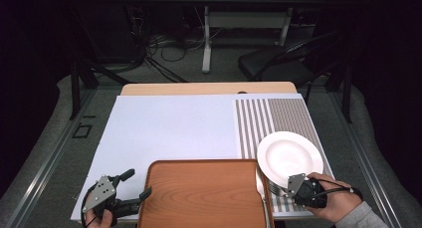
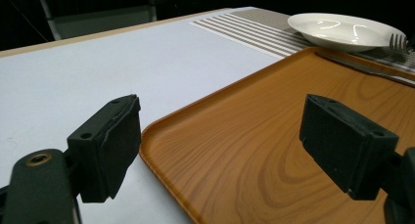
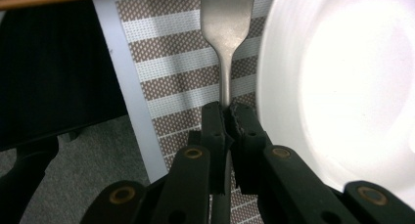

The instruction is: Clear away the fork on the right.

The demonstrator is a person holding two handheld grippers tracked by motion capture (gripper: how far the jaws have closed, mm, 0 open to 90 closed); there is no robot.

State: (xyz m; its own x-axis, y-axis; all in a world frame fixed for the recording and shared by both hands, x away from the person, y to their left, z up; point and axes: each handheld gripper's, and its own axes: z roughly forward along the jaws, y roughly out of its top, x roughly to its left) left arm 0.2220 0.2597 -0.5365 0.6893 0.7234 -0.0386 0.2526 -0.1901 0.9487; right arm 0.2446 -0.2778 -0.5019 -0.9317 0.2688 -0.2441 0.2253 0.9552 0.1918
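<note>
A silver fork (image 3: 226, 33) lies on the striped placemat (image 3: 166, 62), close against the rim of a white plate (image 3: 342, 87), tines pointing away from the camera. My right gripper (image 3: 227, 117) is shut on the fork's handle, low over the mat. In the high view the right gripper (image 1: 287, 190) sits at the plate's (image 1: 289, 157) near edge, held by a hand. My left gripper (image 1: 138, 183) stands open at the left corner of a wooden tray (image 1: 199, 198). Nothing lies between its fingers (image 2: 110, 145), which straddle the tray's rim (image 2: 161, 165).
A knife (image 2: 362, 68) rests along the tray's right rim, between tray and plate. The white mat (image 1: 169, 128) stretches across the left and middle of the table. The table's front edge runs close beside the right gripper. A chair (image 1: 278, 61) stands beyond the table.
</note>
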